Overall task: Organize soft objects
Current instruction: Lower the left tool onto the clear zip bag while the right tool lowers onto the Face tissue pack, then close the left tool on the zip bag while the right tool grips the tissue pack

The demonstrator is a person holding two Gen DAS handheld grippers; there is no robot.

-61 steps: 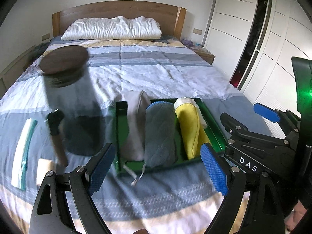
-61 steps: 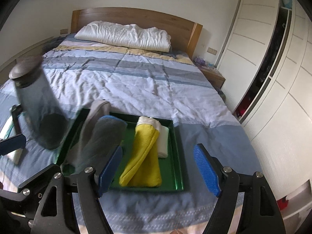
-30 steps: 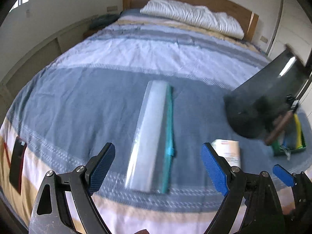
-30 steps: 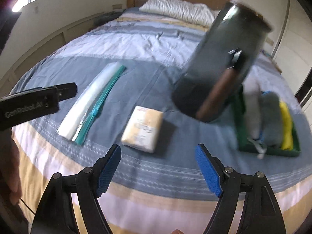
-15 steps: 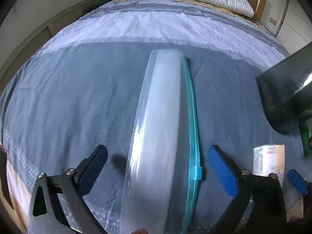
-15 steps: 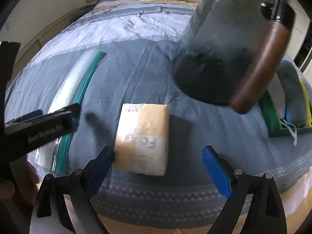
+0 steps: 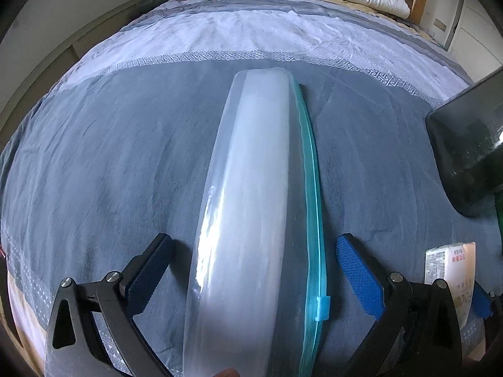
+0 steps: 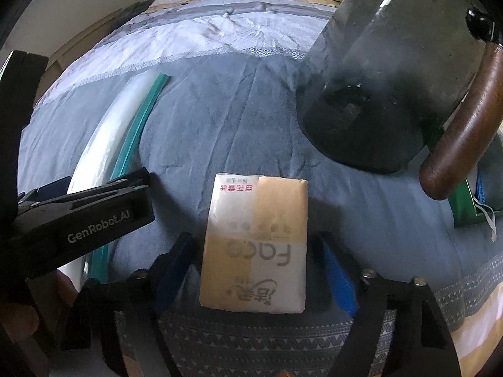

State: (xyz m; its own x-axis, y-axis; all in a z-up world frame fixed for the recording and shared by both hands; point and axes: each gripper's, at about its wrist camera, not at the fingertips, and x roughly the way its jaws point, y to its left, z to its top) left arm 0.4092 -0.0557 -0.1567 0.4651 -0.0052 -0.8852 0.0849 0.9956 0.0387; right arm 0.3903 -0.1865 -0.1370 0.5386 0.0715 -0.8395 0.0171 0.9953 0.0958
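A dark glass jug point(image 8: 393, 72) with a brown handle is shown whole only in the right view. The left tongs point(image 7: 251, 270) are spread wide astride a clear, teal-zippered plastic bag point(image 7: 251, 188); the right tongs point(image 8: 256, 260), just closing, flank a tan tissue pack point(image 8: 256, 242), contact unclear.

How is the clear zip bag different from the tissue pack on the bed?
The zip bag is long, narrow and see-through with a teal zipper edge; the tissue pack is short, blocky and opaque with printed lettering. The bag lies between the left tool, the pack between the right tool. Both rest flat on the bedspread.

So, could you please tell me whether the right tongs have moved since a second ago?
Yes. The right tongs have dropped toward the bedspread, now straddling the tissue pack, their jaws just closing.
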